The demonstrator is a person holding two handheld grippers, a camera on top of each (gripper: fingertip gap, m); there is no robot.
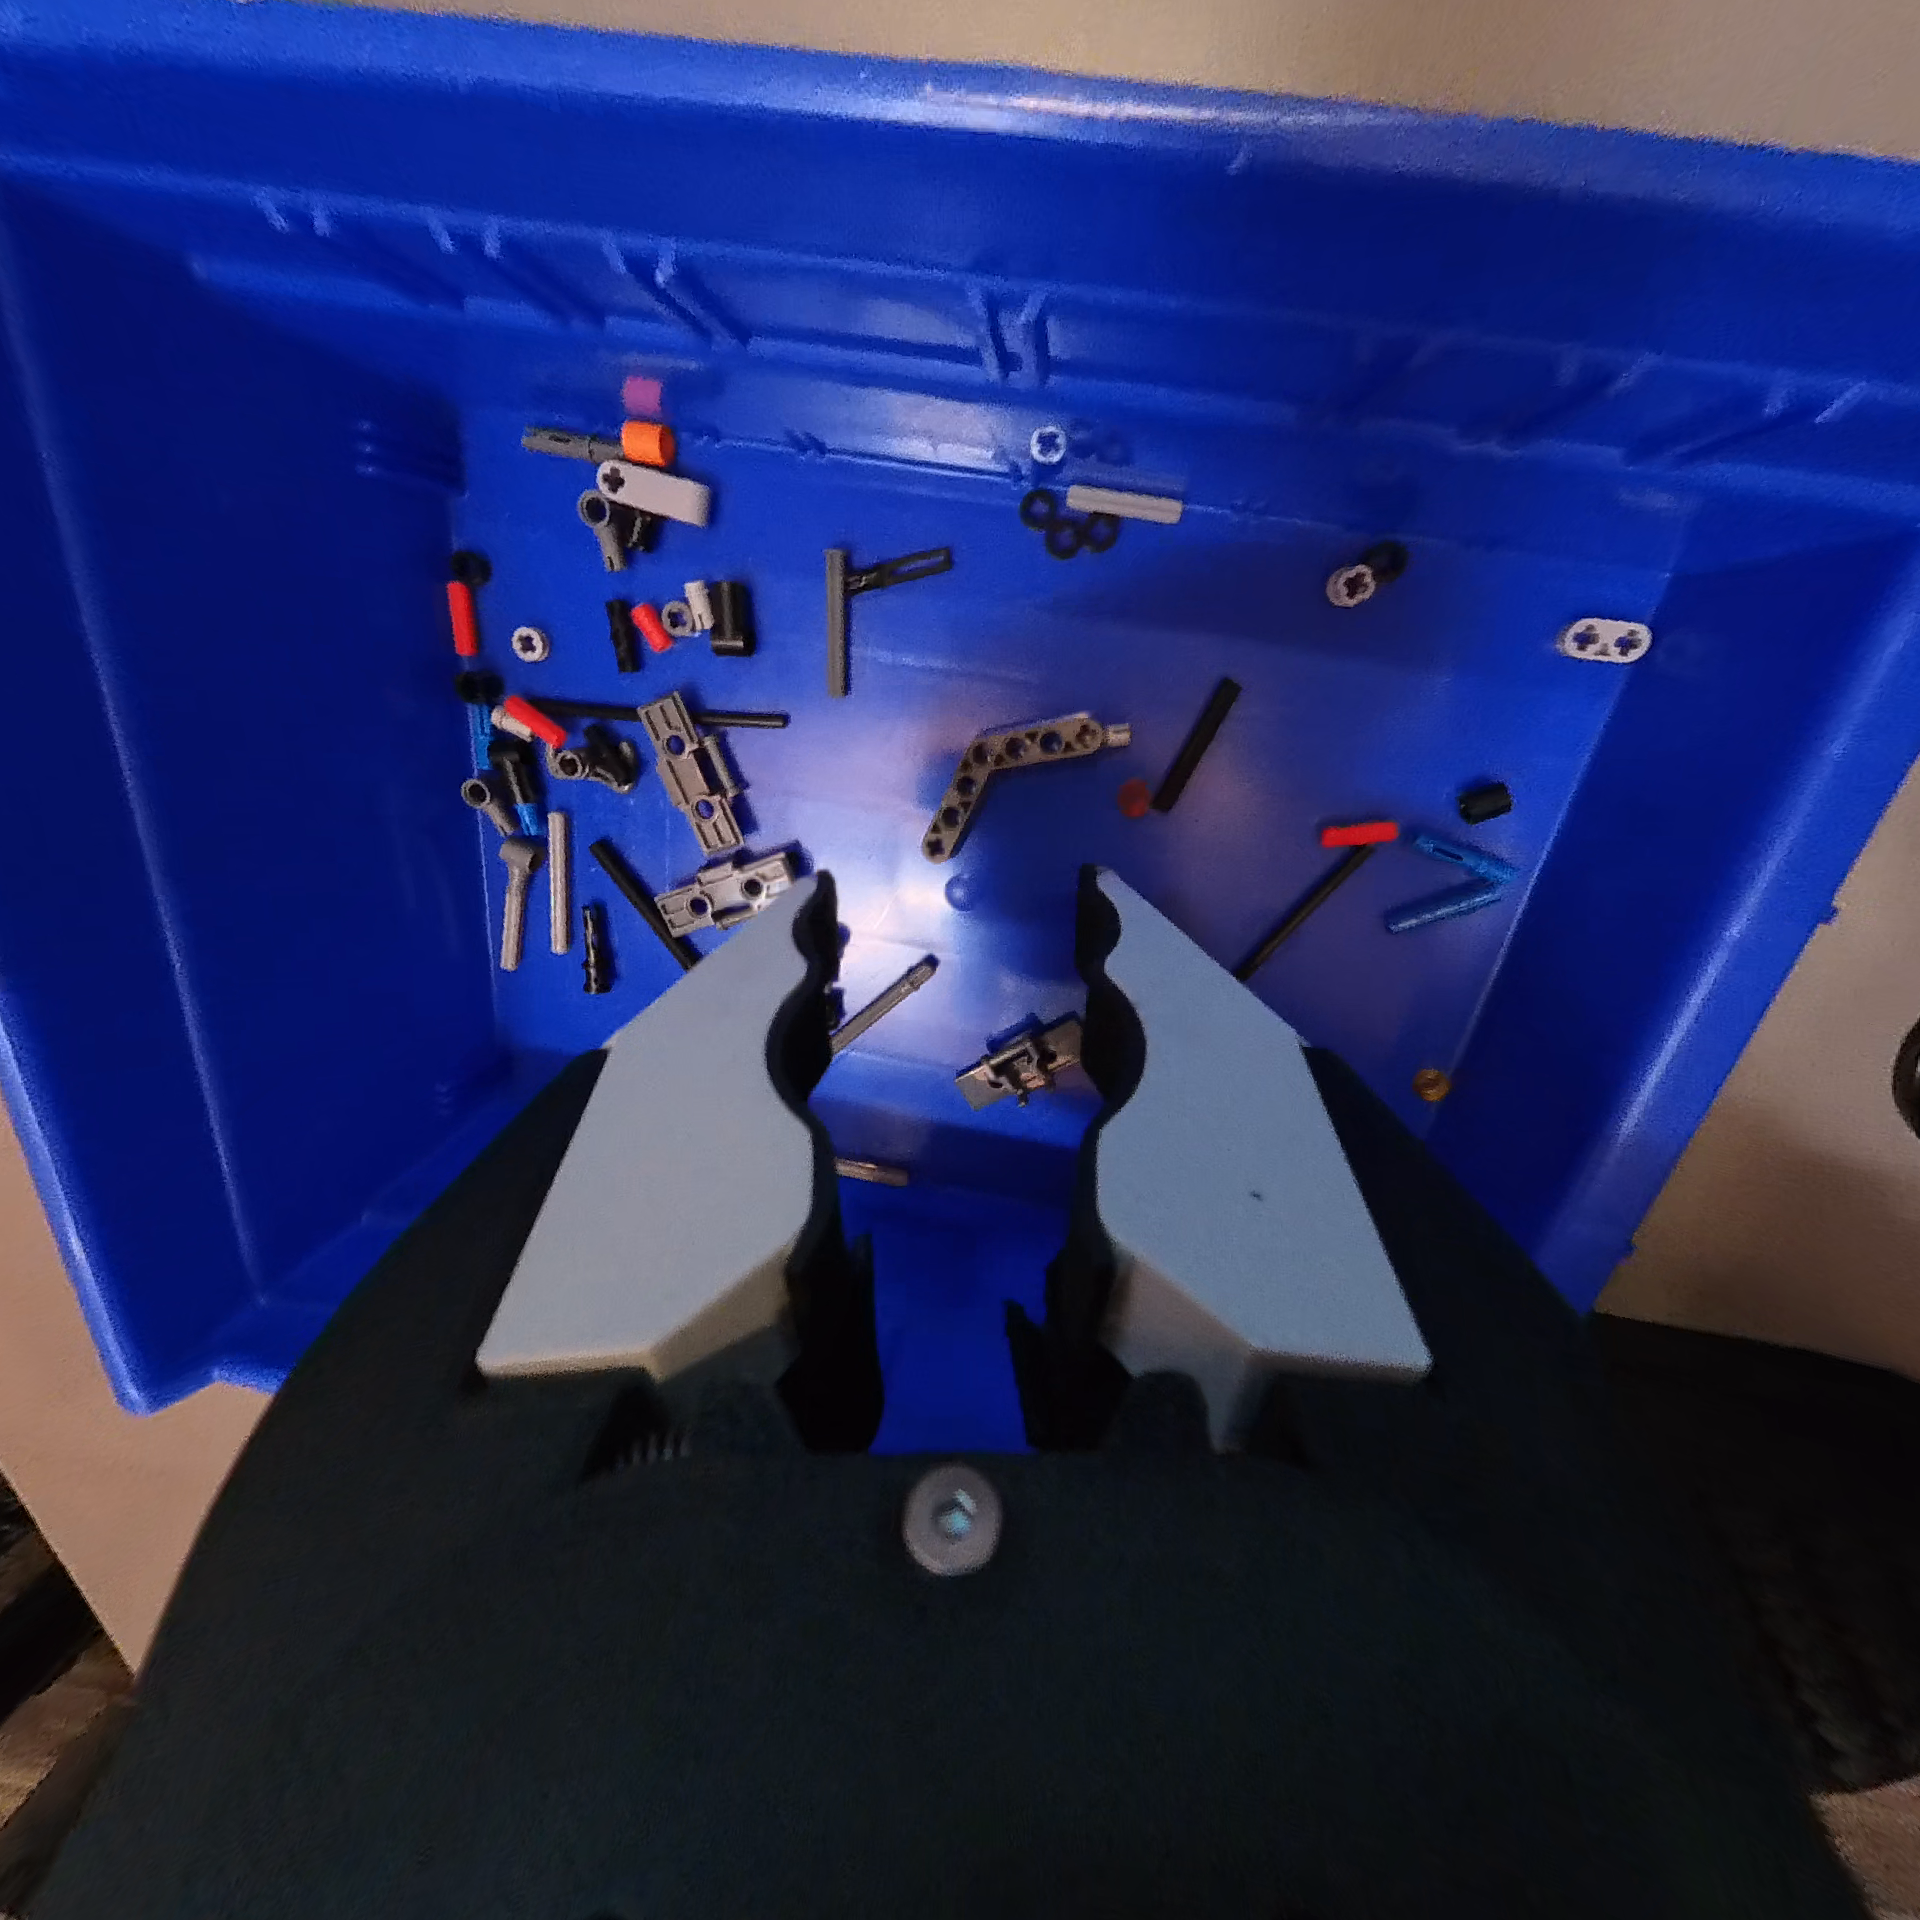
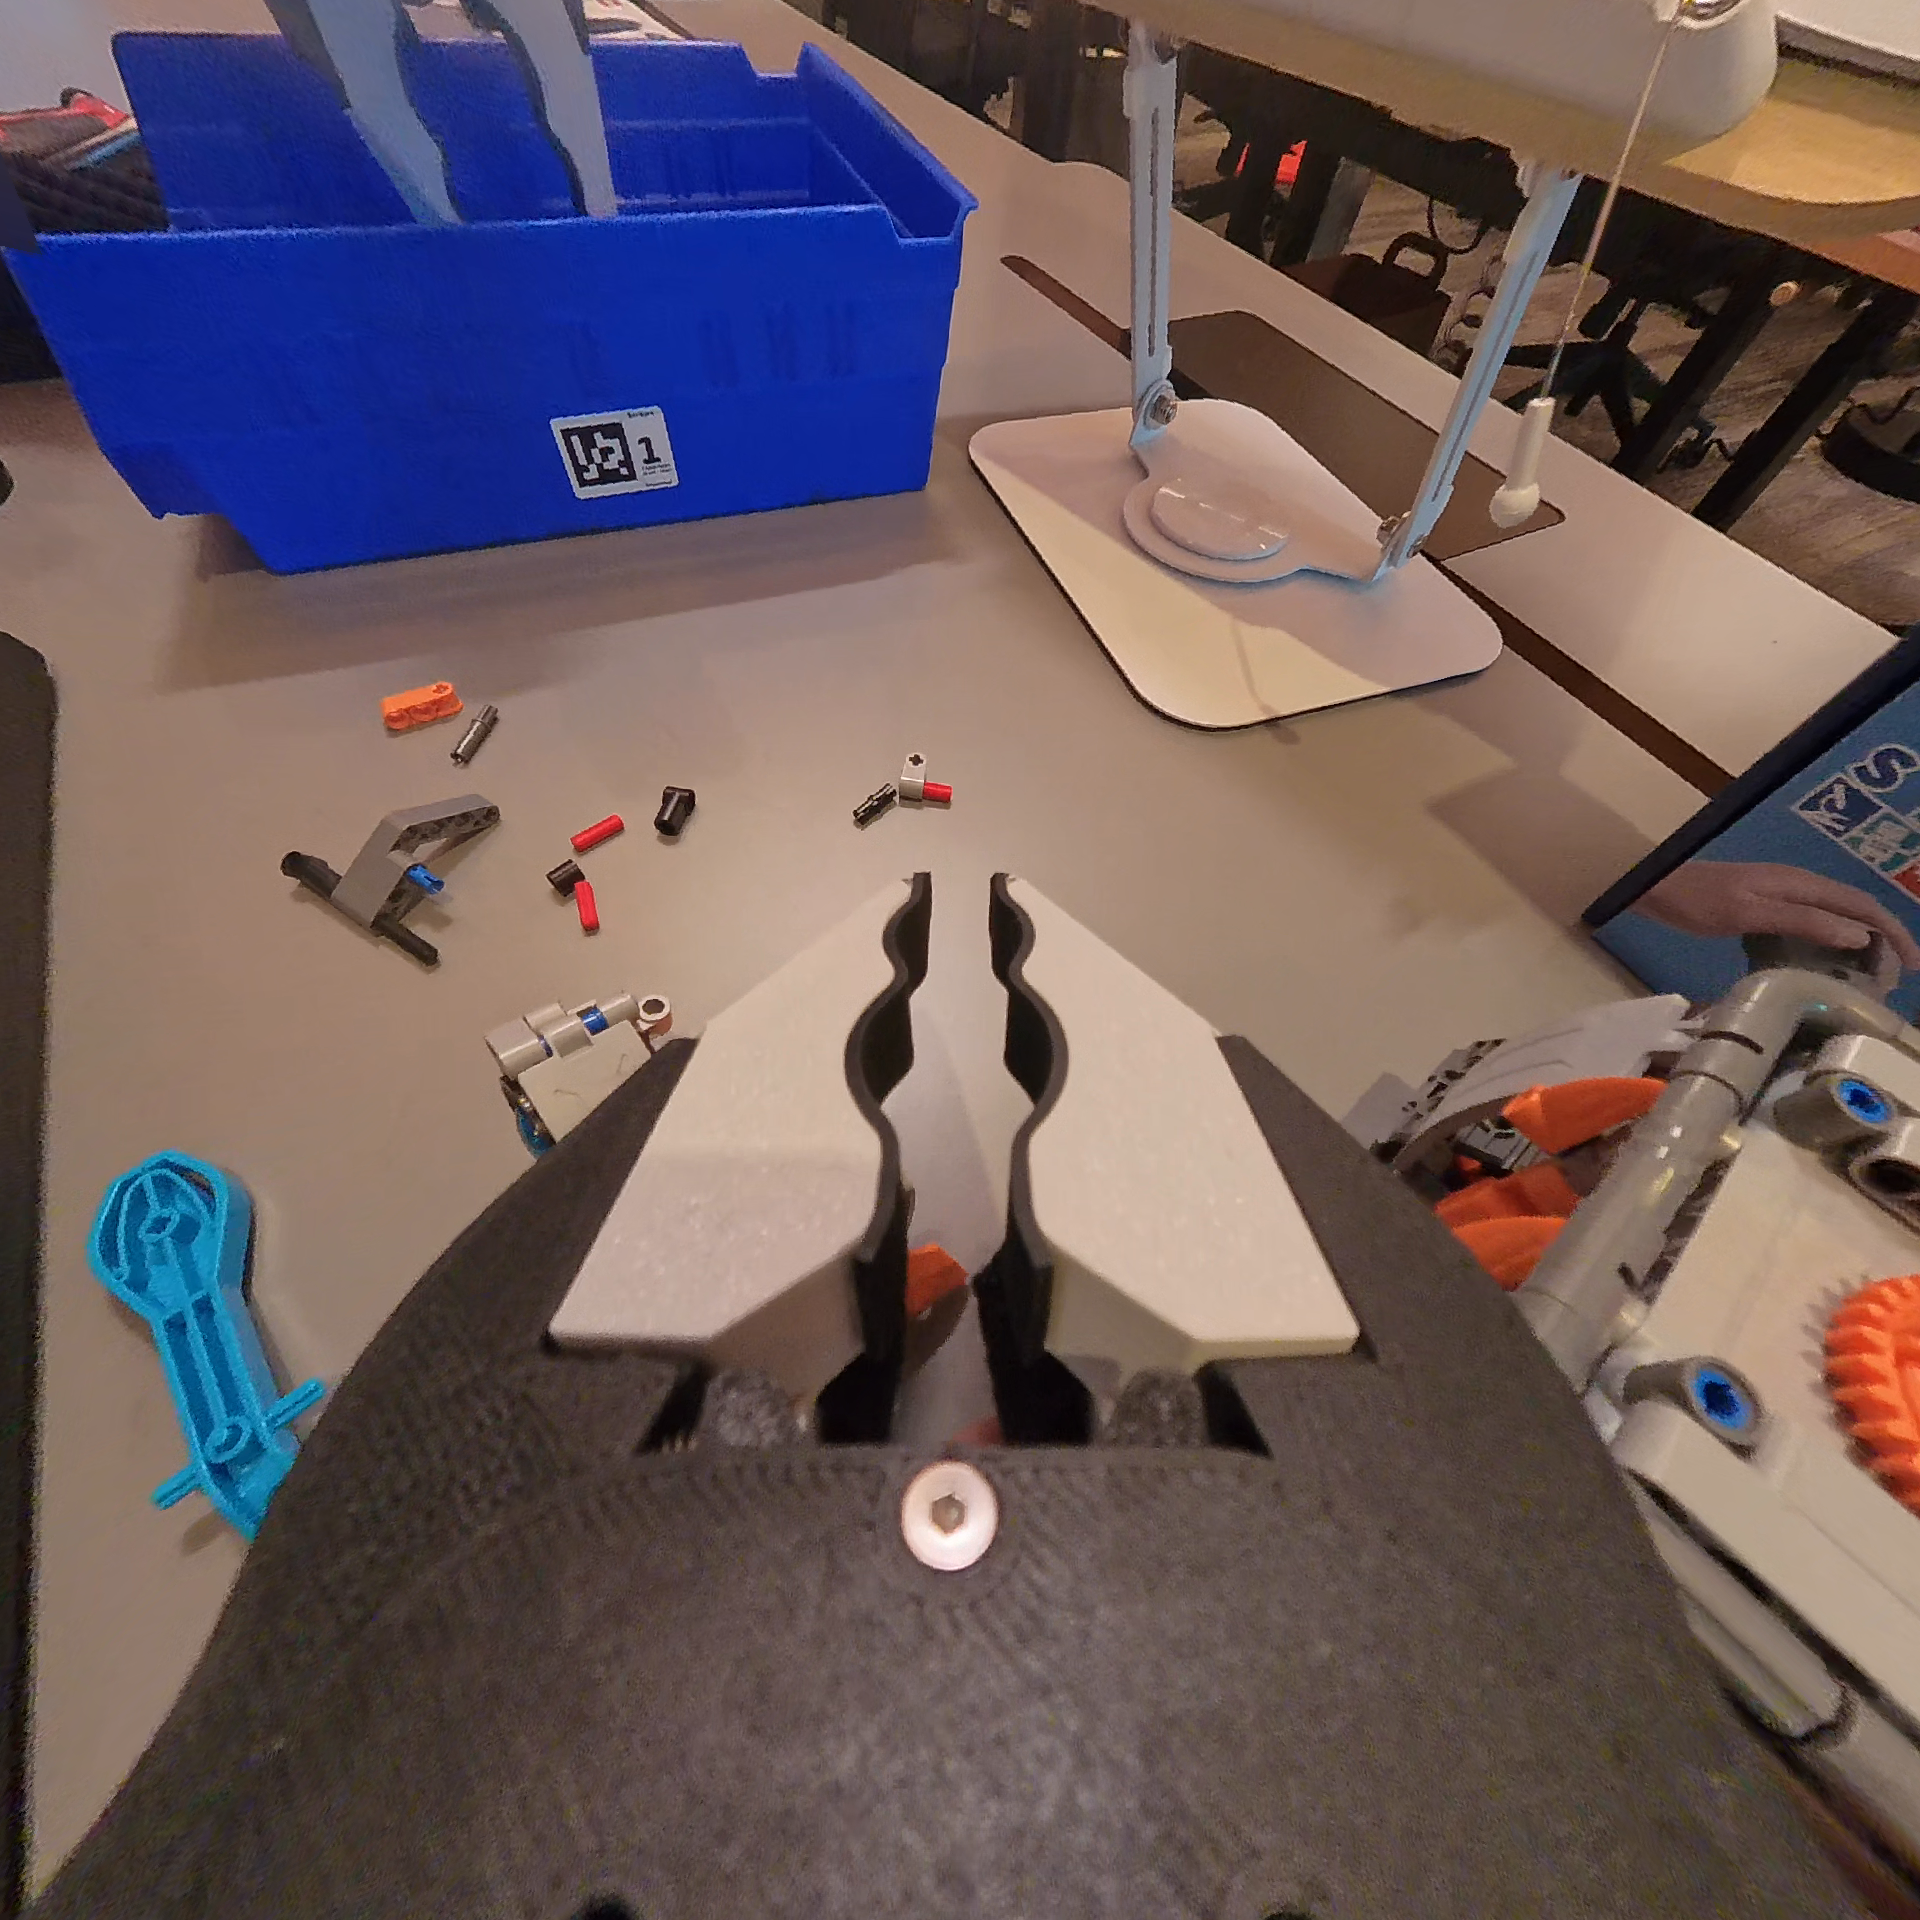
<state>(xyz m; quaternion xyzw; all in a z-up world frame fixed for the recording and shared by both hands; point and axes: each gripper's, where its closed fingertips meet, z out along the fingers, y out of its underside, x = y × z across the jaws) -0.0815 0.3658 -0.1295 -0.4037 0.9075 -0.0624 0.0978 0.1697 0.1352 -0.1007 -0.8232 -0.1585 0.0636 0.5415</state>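
Left gripper (image 1: 951,883): we see jaws wide apart, empty, inside the blue bin (image 1: 312,935), tips over bare floor. Nearest parts: grey axle pin (image 1: 883,1003) and small grey connector (image 1: 1023,1060) between the fingers, bent grey beam (image 1: 1013,779) just beyond.

Right gripper (image 2: 958,883): jaws nearly closed with a narrow gap, nothing between the tips, hovering over the table (image 2: 1143,831). A black pin with a grey-red connector (image 2: 906,790) lies just ahead, red and black pins (image 2: 597,862) off left. A partly built model (image 2: 1714,1247) sits beside it on the right.
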